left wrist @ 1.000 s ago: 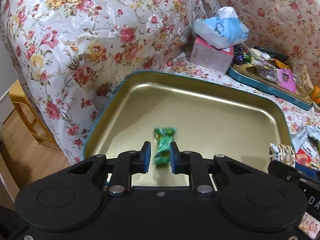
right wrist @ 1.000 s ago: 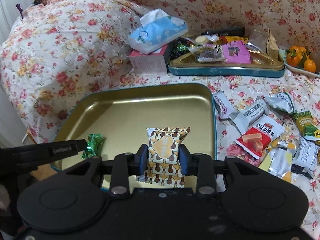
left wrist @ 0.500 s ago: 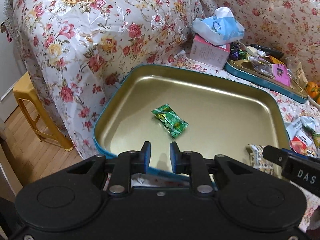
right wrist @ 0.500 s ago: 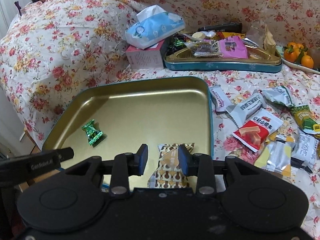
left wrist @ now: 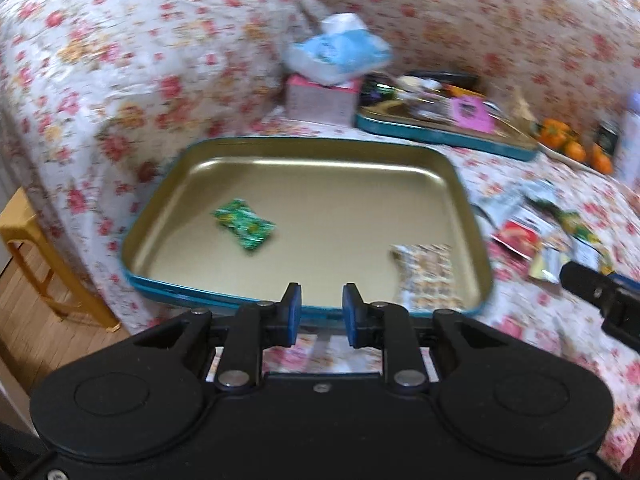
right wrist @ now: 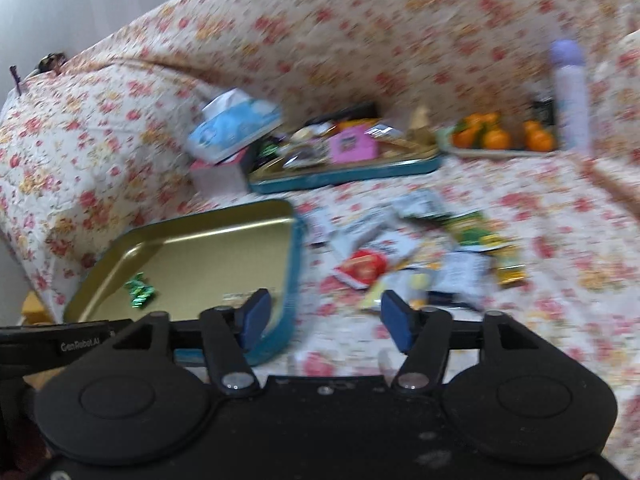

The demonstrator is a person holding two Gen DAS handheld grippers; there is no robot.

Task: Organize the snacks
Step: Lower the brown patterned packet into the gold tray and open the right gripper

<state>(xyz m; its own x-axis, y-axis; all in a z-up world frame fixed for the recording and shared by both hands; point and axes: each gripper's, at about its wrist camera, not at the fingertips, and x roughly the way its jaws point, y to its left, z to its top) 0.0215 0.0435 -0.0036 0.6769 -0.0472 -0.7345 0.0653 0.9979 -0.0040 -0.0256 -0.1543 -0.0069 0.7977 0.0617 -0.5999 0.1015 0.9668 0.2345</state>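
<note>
Over on your left, the gold tray [left wrist: 460, 184] already holds two pieces: the green candy [left wrist: 245, 226] towards its left side and the patterned packet [left wrist: 428, 276] by the right wall. Your left gripper [left wrist: 319, 312] hangs over the near rim, jaws opening, nothing between them. Moving right, your right gripper [right wrist: 326, 322] is opening too, jaws wide and empty, facing the loose snack pile [right wrist: 416, 256] on the floral cloth [right wrist: 560, 220]. Most of the sorting is left, I'd say.
</note>
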